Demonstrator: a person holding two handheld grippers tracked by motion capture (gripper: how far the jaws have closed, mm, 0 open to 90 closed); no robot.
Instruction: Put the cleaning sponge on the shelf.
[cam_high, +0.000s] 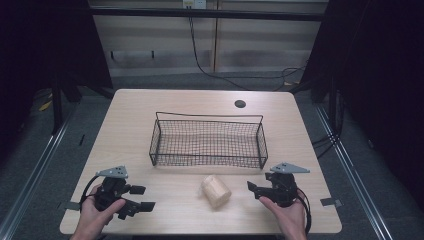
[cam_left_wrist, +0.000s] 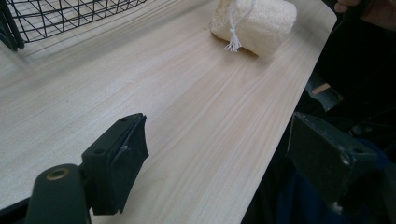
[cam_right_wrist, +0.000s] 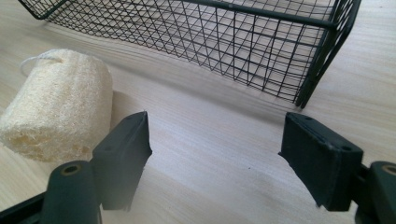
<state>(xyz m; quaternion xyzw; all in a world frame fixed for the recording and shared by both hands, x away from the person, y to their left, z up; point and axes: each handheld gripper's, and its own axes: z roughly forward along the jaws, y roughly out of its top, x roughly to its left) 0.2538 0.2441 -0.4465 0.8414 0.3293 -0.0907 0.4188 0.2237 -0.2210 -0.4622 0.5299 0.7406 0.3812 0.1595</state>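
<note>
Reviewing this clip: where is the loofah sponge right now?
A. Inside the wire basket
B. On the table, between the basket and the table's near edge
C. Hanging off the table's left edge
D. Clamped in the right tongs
B. The loofah sponge lies on the bare table in front of the wire basket, between the left tongs and the right tongs, both of which are open and hold nothing.

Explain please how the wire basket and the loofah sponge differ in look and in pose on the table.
The wire basket is black open mesh that you can see through; the loofah sponge is pale, solid and fibrous. The basket is a long rectangle standing upright on its base; the sponge is a short cylinder lying on its side. The basket is much larger. Both rest on the wooden table, untouched by either gripper.
</note>
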